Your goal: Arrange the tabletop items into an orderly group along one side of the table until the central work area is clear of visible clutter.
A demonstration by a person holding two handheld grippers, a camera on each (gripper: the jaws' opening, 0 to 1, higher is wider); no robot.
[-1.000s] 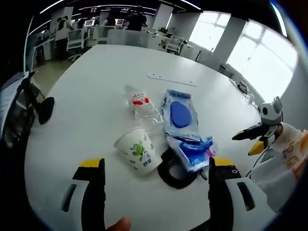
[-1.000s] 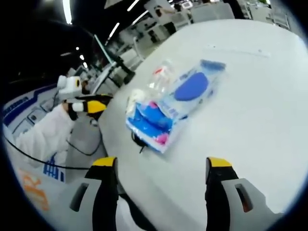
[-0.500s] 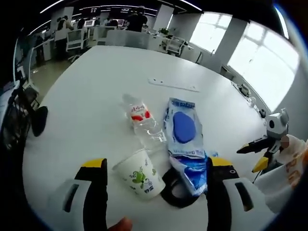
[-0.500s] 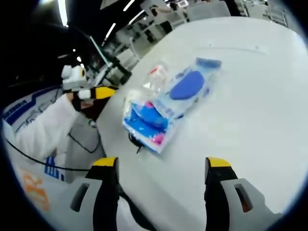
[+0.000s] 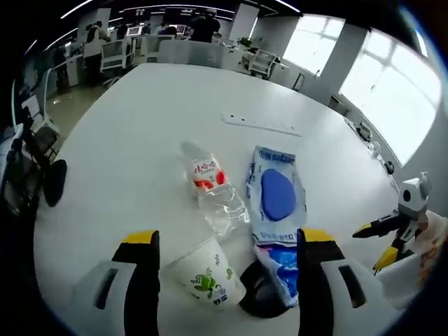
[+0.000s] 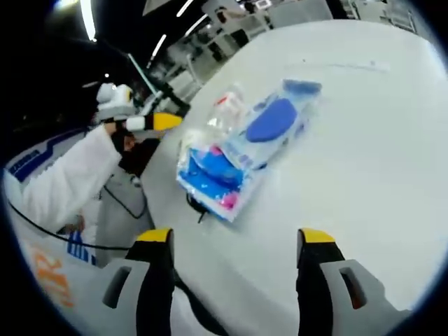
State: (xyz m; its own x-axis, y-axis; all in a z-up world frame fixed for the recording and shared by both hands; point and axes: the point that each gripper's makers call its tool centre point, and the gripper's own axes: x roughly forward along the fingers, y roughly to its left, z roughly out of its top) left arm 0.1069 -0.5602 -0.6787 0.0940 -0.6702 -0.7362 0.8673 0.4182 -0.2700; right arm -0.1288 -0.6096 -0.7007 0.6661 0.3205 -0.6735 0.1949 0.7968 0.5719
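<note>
The left gripper (image 5: 220, 245) has closed in on the paper cup (image 5: 207, 277); both grippers gape, holding nothing.

One cup (image 5: 207, 280), one bottle (image 5: 212, 187), two blue packets (image 5: 278, 196)

Open-plan office: desks (image 5: 150, 49), chairs (image 5: 112, 59) (big windows (image 5: 388, 84)).

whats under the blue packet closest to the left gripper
A black ring-shaped object pokes out beneath the blue packet, beside the paper cup. The packet covers part of it.
</note>
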